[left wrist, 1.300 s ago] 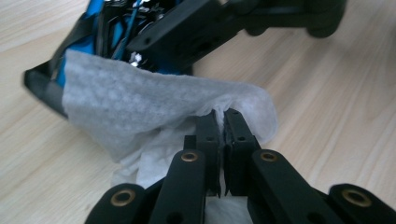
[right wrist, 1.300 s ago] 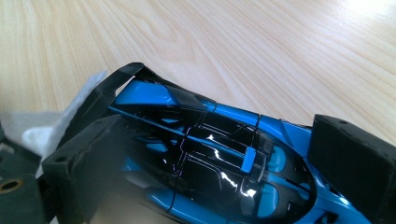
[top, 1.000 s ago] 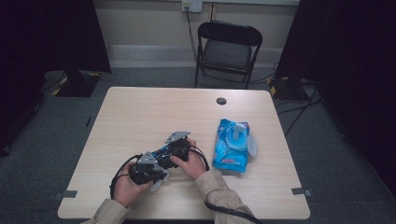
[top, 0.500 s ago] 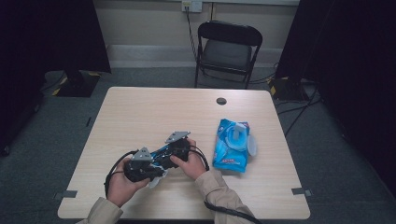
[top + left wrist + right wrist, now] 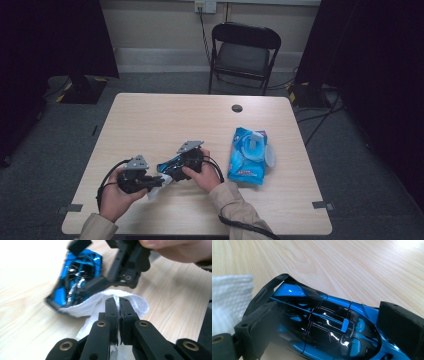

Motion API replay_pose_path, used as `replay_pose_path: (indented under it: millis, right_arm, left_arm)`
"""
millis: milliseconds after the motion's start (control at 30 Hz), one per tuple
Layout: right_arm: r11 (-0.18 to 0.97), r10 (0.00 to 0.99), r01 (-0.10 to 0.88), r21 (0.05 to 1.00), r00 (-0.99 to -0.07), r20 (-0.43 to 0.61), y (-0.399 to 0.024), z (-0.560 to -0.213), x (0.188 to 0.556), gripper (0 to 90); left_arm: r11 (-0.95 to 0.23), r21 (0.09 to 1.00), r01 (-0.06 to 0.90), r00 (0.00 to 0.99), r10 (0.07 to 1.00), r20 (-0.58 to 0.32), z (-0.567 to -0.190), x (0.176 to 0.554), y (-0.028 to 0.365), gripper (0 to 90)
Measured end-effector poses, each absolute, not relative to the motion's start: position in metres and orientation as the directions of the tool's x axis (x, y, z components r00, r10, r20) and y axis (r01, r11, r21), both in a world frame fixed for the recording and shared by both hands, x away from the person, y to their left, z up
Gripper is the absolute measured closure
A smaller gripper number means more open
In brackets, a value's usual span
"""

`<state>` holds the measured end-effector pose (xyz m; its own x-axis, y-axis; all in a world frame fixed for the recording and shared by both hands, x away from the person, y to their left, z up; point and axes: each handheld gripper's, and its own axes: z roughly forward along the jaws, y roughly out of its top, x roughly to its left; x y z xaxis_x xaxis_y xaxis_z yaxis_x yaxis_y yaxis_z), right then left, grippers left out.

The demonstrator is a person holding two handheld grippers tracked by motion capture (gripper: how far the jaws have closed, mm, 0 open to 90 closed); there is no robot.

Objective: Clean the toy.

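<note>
Two grippers at work, wiping a toy car.
Right gripper (image 5: 176,166) clamps the car (image 5: 324,325), just left of the wipes pack (image 5: 248,156); left gripper (image 5: 119,305) pinches a wipe (image 5: 100,302) at the car's end. Next, I judge: draw the wipe across the bodywork.

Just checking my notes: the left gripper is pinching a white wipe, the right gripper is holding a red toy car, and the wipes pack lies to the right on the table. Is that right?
Not quite: the toy car is blue and black, not red, as the right gripper view shows. The rest stands: the left gripper pinches the white wipe, the right gripper holds the car, and the wipes pack lies to the right on the table.
</note>
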<state>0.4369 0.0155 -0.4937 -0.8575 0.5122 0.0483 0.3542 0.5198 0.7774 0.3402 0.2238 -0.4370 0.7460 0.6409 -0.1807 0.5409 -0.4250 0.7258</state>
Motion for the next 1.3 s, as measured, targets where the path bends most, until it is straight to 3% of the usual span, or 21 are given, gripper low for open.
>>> replay_pose_path:
  millis: [333,533,867,933,1000,1033,1167,1300]
  right_arm:
    - [0.520,0.510,0.350,0.779,-0.859,0.045,0.015,-0.494,0.437,3.7]
    - [0.522,0.510,0.351,0.777,-0.859,0.046,0.015,-0.494,0.437,3.7]
    - [0.520,0.509,0.351,0.779,-0.860,0.048,0.015,-0.494,0.437,3.7]
    - [0.518,0.509,0.350,0.780,-0.859,0.047,0.015,-0.494,0.437,3.7]
    - [0.518,0.510,0.349,0.781,-0.859,0.046,0.015,-0.494,0.436,3.7]
    - [0.518,0.509,0.349,0.781,-0.859,0.046,0.015,-0.494,0.437,3.7]
    - [0.518,0.510,0.350,0.780,-0.859,0.047,0.015,-0.494,0.436,3.7]
    - [0.519,0.510,0.351,0.779,-0.859,0.047,0.015,-0.494,0.437,3.7]
  left_arm:
    - [-0.329,0.762,0.558,0.662,0.729,-0.171,-0.431,0.353,0.261,86.7]
    - [-0.299,0.743,0.598,0.592,0.791,-0.158,-0.455,0.372,0.272,86.6]
    - [-0.278,0.711,0.646,0.556,0.810,-0.188,-0.492,0.393,0.256,85.2]
    - [-0.299,0.705,0.643,0.563,0.809,-0.170,-0.494,0.394,0.253,81.7]
    - [-0.302,0.714,0.632,0.563,0.812,-0.154,-0.494,0.394,0.251,67.5]
    - [-0.322,0.715,0.621,0.570,0.811,-0.130,-0.493,0.394,0.251,65.2]
    - [-0.313,0.727,0.610,0.553,0.826,-0.109,-0.486,0.393,0.255,57.6]
    - [-0.308,0.730,0.610,0.541,0.835,-0.099,-0.483,0.392,0.261,57.6]
